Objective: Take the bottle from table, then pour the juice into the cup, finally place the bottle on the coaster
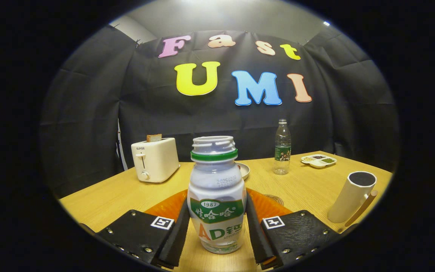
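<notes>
Between our black gripper (pixel 216 226) fingers stands the uncapped white plastic bottle (pixel 216 196) — both pads press its sides; a white cup (pixel 352 196) is nearby on the wooden table (pixel 300 185).

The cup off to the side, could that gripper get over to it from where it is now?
Probably yes. The gripper has its fingers pressed on the bottle, and the cup stands apart on bare table, nothing between them.
</notes>
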`<state>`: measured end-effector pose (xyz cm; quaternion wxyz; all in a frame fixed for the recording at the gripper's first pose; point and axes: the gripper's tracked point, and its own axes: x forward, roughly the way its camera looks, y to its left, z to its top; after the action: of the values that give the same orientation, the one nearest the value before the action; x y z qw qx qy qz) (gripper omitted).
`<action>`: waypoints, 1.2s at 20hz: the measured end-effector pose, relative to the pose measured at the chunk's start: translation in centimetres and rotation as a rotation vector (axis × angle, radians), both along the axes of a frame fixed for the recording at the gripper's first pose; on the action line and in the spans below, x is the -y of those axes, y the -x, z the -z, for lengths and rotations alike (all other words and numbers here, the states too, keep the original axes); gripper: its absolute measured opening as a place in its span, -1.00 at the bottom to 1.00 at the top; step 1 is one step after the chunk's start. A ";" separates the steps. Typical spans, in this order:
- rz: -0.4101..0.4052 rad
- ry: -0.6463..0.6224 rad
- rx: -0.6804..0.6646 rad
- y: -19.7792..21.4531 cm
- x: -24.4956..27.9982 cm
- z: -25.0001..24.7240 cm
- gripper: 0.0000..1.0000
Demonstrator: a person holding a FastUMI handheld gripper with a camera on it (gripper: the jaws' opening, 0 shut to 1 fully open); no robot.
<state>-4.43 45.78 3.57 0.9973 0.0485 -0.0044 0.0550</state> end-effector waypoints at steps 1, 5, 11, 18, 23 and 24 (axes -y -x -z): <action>-0.005 -0.020 0.008 0.1 0.1 -0.4 0.41; -0.032 -0.137 0.046 0.8 0.6 -2.0 0.42; -0.102 -0.385 0.076 1.3 2.0 -3.9 0.41; -0.162 -0.622 0.113 1.7 4.1 -5.9 0.40; -0.183 -0.774 0.130 2.2 5.6 -6.8 0.41; -0.182 -0.801 0.132 2.1 5.9 -7.0 0.40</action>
<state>-6.54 39.86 10.55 0.8881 0.4294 -0.0849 0.1401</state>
